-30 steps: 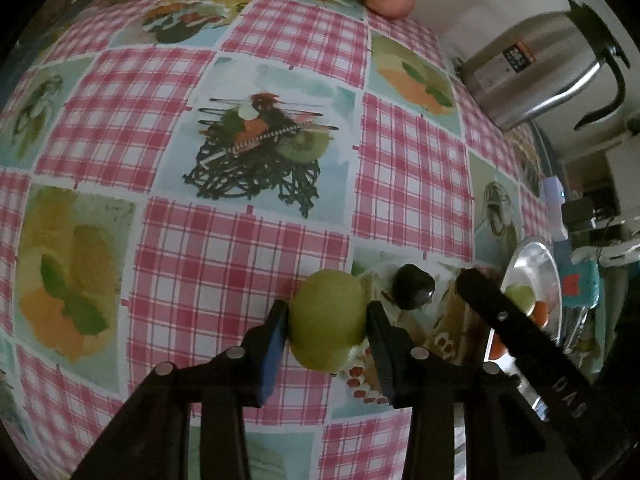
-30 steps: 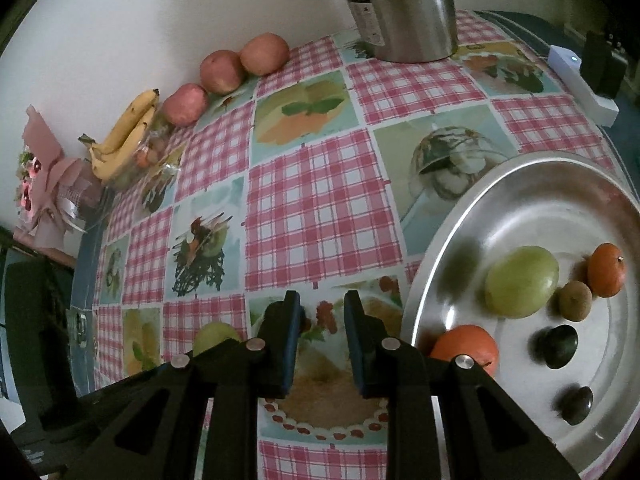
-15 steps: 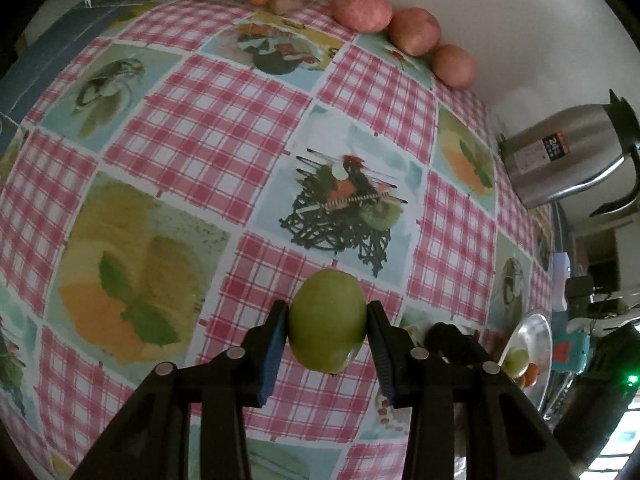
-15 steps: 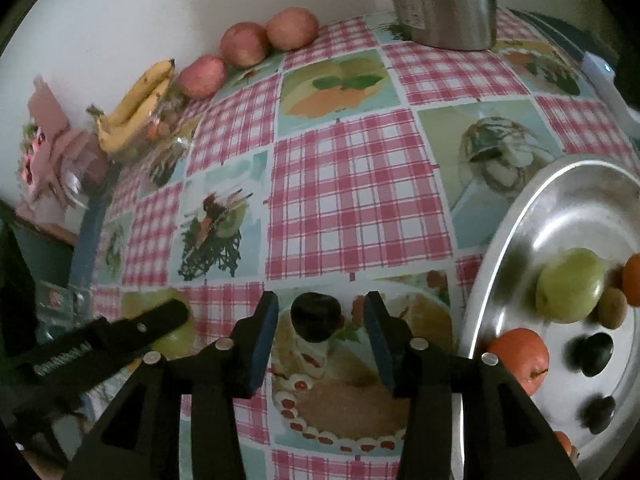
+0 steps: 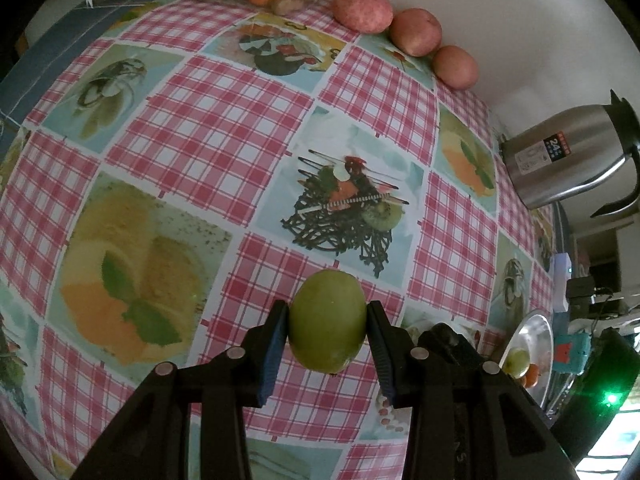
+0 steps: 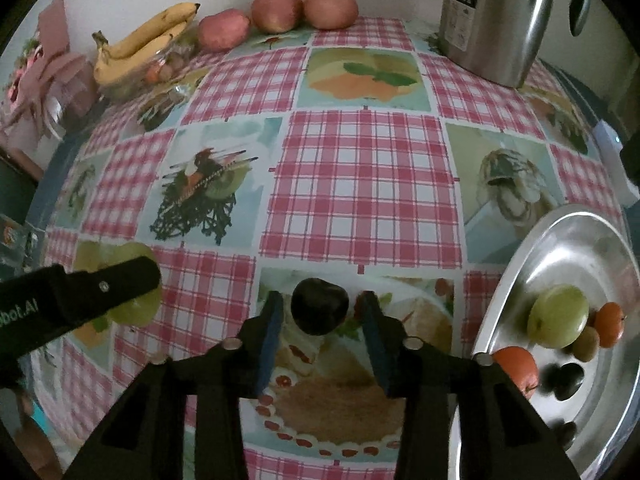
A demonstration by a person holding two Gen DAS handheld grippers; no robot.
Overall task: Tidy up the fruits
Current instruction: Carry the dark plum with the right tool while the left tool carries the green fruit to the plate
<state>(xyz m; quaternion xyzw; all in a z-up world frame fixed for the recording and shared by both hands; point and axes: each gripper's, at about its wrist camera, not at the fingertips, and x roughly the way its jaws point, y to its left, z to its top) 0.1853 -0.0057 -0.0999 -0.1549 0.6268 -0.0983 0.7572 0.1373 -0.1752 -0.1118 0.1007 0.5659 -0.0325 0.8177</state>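
Observation:
My left gripper is shut on a green apple and holds it above the checked tablecloth. The apple also shows in the right wrist view, half hidden behind the left gripper's finger. My right gripper is open, its pads on either side of a dark plum that lies on the cloth; small gaps show on both sides. A silver plate at the right holds a green apple, two oranges, a kiwi and dark plums. The plate shows small in the left wrist view.
A steel thermos jug stands at the back right. Three red apples lie along the wall. Bananas rest on a glass bowl of fruit at the back left. Pink paper clutter sits at the far left.
My left gripper has lifted the green apple higher off the cloth. My right gripper has opened wider and come in around the dark plum, which now sits between its pads.

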